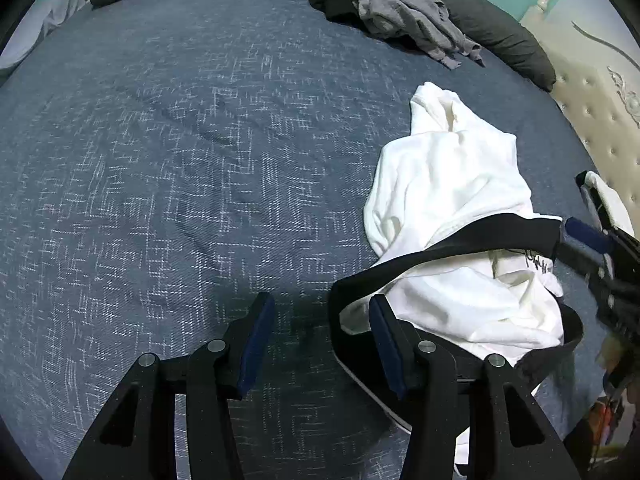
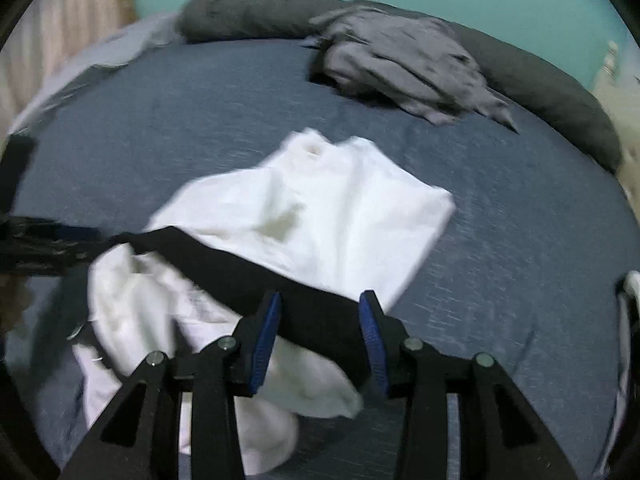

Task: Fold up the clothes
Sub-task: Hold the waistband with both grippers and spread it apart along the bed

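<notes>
Right now your left hand-held gripper (image 1: 322,306) sits at the bottom of the left wrist view with its jaws apart and only the blue bedspread (image 1: 180,160) between them; its right finger lies just against the black trim of the white garment (image 1: 452,184), not clamped on it. That garment is crumpled in the right half of the frame, resting on the bed, its black band (image 1: 480,240) running across it toward your right hand-held gripper (image 1: 588,240) at the right edge.

In the right wrist view, which is blurred, your right hand-held gripper (image 2: 320,308) also has its jaws apart at bottom centre, with the black band (image 2: 312,320) of the white garment (image 2: 304,208) lying between the pads; you cannot tell from this frame that they press on it. A grey heap of clothes (image 2: 400,68) lies at upper right, against a dark grey bolster (image 2: 560,100) along the bed's far edge.
</notes>
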Demonstrator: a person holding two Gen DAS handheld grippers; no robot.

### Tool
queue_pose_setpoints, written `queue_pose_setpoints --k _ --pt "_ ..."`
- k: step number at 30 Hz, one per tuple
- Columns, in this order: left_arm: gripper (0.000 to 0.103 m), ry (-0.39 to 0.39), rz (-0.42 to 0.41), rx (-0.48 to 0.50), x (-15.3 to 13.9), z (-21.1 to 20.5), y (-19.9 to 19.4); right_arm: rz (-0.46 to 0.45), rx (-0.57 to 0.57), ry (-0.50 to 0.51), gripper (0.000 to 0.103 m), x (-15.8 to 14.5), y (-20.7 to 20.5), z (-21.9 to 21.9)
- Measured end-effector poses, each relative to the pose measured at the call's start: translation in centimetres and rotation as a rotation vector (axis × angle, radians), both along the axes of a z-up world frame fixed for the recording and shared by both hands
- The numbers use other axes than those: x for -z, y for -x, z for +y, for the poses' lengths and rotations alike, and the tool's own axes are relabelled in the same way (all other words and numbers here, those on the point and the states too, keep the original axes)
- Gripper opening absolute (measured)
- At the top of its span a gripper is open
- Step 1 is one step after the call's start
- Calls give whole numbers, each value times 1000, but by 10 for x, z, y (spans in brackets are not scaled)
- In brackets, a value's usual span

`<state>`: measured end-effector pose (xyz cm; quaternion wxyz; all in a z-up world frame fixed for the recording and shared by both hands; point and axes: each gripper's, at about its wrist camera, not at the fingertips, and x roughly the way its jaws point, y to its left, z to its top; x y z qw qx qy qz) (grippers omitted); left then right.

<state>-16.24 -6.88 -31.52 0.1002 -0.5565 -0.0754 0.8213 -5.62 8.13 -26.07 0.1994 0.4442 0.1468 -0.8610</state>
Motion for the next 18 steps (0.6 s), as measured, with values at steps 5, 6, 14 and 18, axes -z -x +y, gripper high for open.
queue_pose_setpoints --k 5,6,14,18 --pt "53 -1 3 9 -1 3 -2 18 -101 -80 41 4 -10 -28" --pt "53 -3 4 8 -2 3 -2 14 -101 -101 41 7 -8 -32" --pt "53 -1 15 14 -3 1 -4 -41 -110 -124 41 24 4 -44" --pt "53 2 18 17 -3 1 -4 1 -12 -103 42 16 18 -33"
